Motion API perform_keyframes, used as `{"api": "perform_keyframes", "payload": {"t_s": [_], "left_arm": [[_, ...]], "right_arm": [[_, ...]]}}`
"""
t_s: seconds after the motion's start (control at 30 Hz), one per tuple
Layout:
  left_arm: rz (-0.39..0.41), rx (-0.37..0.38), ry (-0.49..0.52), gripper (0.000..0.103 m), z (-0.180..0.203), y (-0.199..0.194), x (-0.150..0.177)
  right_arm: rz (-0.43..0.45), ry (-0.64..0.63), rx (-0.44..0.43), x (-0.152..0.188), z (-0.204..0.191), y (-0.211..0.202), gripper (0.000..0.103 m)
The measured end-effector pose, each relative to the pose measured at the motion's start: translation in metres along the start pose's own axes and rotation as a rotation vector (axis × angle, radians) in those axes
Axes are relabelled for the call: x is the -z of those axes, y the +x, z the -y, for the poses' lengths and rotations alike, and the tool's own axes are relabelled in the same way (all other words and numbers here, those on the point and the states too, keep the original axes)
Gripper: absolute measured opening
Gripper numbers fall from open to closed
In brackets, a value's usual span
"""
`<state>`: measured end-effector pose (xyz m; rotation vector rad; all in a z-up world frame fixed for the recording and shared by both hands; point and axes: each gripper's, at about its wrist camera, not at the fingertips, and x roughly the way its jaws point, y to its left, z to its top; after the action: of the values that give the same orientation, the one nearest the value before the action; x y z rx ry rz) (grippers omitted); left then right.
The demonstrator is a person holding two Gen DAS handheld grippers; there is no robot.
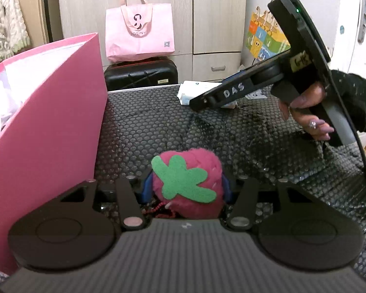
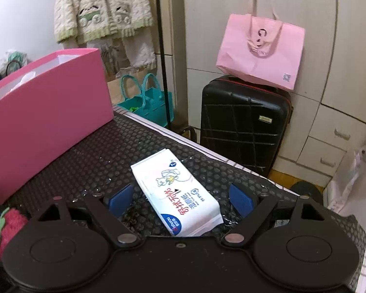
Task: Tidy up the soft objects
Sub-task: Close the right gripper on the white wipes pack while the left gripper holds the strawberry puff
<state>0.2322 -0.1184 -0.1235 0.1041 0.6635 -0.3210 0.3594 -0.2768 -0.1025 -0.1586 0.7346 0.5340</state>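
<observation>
My left gripper (image 1: 186,188) is shut on a pink plush strawberry (image 1: 190,183) with a green felt leaf, just above the black dotted mat (image 1: 158,127). The strawberry also shows in the right wrist view (image 2: 8,227) at the far left. My right gripper (image 2: 180,201) is open, its blue pads on either side of a white pack of wet wipes (image 2: 177,193) lying on the mat, not touching it. The right gripper shows in the left wrist view (image 1: 217,97), over the wipes (image 1: 190,92). An open pink box (image 1: 48,122) stands on the mat at the left (image 2: 46,112).
A black suitcase (image 2: 244,127) with a pink tote bag (image 2: 261,53) on top stands beyond the mat's far edge. A teal basket (image 2: 146,105) sits on the floor behind. Cabinets and a hanging cream sweater (image 2: 100,7) line the back.
</observation>
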Motion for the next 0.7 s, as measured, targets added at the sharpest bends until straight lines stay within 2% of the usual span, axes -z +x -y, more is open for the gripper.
{"api": "perform_keyframes", "payload": {"t_s": [0.03, 0.13, 0.2, 0.3, 0.4, 0.57, 0.7], "left_arm": [[0.002, 0.001, 0.002, 0.05, 0.001, 0.0, 0.0], [0.008, 0.002, 0.007, 0.05, 0.002, 0.0, 0.001], [0.011, 0.004, 0.007, 0.05, 0.003, -0.001, 0.0], [0.011, 0.003, 0.006, 0.05, 0.004, -0.001, 0.0], [0.02, 0.013, 0.0, 0.05, 0.003, -0.002, -0.001], [0.035, 0.014, -0.001, 0.05, 0.006, -0.007, 0.0], [0.056, 0.022, 0.007, 0.05, 0.007, -0.016, 0.002]], "right_arm": [[0.0, -0.022, 0.012, 0.001, -0.004, 0.0, 0.073], [0.005, -0.065, 0.018, 0.002, -0.011, -0.003, 0.06], [-0.003, -0.06, 0.02, 0.002, -0.013, -0.006, 0.056], [-0.059, -0.02, 0.023, -0.001, -0.015, -0.011, 0.049], [-0.083, 0.011, 0.031, 0.003, -0.019, -0.019, 0.047], [-0.071, 0.087, 0.077, 0.018, -0.024, -0.04, 0.047], [-0.075, 0.143, 0.068, 0.029, -0.029, -0.061, 0.047]]}}
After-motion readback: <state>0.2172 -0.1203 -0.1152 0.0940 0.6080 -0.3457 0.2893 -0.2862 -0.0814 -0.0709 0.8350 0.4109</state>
